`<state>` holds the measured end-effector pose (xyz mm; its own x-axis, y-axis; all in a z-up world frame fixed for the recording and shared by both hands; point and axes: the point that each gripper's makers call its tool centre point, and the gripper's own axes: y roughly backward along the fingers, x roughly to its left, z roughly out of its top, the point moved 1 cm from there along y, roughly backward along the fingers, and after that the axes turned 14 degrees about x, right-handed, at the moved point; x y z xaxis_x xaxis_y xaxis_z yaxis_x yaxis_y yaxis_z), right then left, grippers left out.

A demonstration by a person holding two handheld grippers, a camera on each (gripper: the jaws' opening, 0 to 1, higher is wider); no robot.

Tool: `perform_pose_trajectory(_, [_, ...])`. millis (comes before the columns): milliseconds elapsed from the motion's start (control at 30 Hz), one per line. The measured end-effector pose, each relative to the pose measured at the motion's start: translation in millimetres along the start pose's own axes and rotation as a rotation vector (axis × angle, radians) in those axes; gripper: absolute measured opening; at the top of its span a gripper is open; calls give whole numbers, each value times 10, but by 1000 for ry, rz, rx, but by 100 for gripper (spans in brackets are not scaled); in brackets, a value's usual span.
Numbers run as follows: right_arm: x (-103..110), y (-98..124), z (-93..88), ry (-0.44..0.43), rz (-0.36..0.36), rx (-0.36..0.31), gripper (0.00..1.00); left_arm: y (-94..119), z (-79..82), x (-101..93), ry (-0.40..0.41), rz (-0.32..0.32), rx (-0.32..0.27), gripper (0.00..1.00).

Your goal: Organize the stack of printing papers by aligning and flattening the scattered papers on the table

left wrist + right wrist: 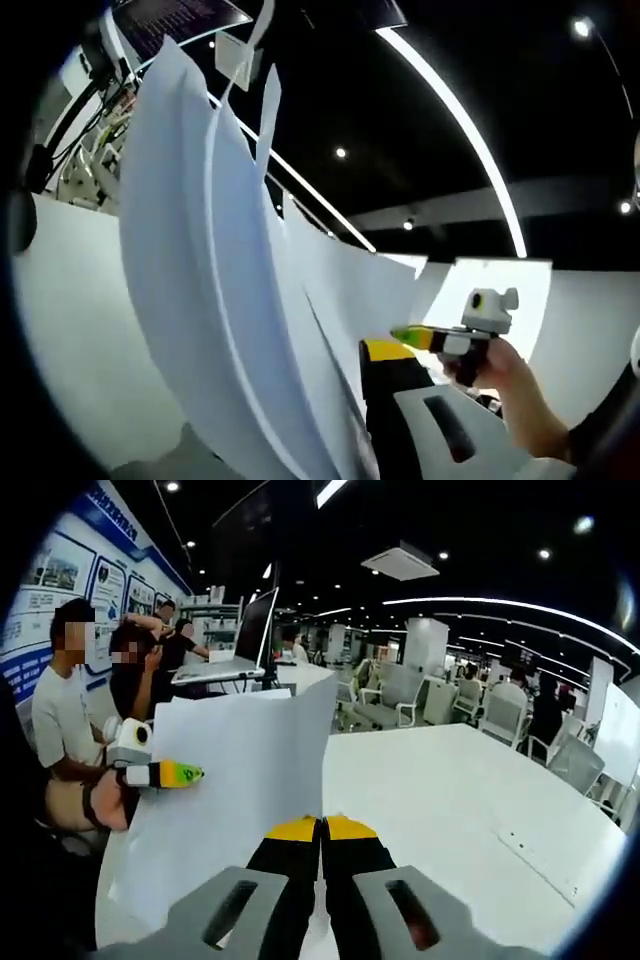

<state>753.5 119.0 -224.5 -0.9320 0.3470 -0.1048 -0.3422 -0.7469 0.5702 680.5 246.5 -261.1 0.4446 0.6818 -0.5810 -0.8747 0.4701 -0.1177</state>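
Printing papers [240, 780] stood upright at twelve o'clock, pinched by both grippers [322, 830] [395, 355]; aligning underway; tapping edges on table [450, 790] likely next.

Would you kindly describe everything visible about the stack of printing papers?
The stack of printing papers is plain white, thin and flexible. It is held upright above the white table, pinched between the closed jaws of the right gripper. In the left gripper view its sheets fan apart and curve, edges uneven. The left gripper meets its side edge.
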Motion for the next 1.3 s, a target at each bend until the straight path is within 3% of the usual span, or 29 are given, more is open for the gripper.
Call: perform_pose_trajectory(1300, [330,-192,263,5,81,-96,0,0,-6,-7,-12,-3,1,17])
